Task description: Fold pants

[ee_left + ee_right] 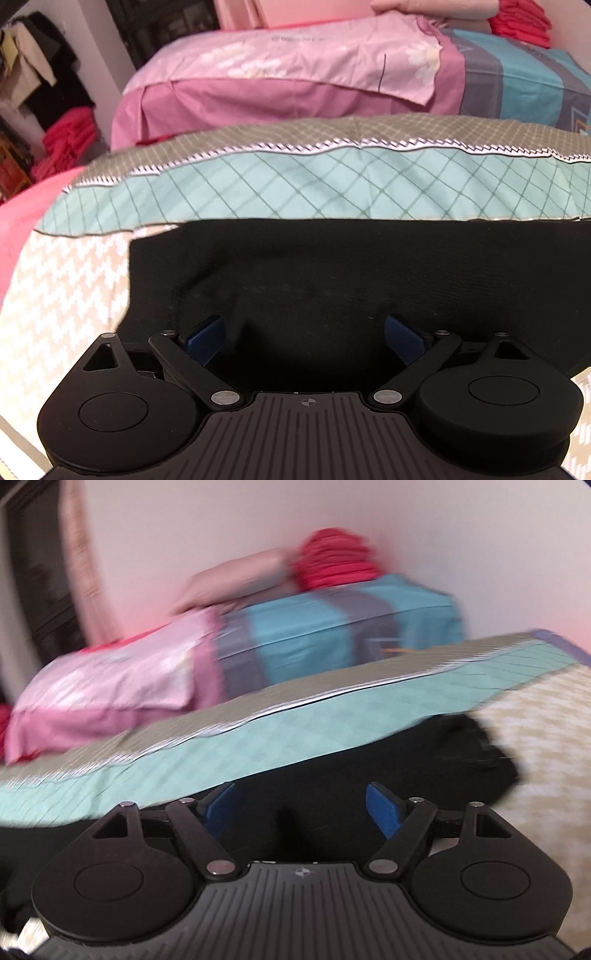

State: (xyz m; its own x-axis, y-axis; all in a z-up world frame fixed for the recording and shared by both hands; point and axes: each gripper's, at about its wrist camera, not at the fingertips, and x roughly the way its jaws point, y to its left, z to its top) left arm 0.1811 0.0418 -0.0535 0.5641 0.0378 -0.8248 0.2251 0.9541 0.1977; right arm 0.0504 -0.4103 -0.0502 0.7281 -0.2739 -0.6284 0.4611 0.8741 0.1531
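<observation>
The black pants point(332, 273) lie flat on the patterned bedspread point(66, 295), folded into a broad dark block that fills the middle of the left wrist view. My left gripper point(304, 332) hovers over them with its blue pads point(205, 334) spread wide and no cloth between them. In the blurred right wrist view the same black pants point(424, 753) stretch to a rumpled end at the right. My right gripper point(299, 805) is open above them, its blue pads point(382, 808) apart, gripping nothing.
A mint-green checked band point(295, 184) of the bedspread runs behind the pants. Beyond it is a second bed with pink covers point(280, 74) and a teal and grey sheet point(332, 627). Red folded clothes point(332, 561) are stacked by the wall, more red clothes point(66, 140) at the left.
</observation>
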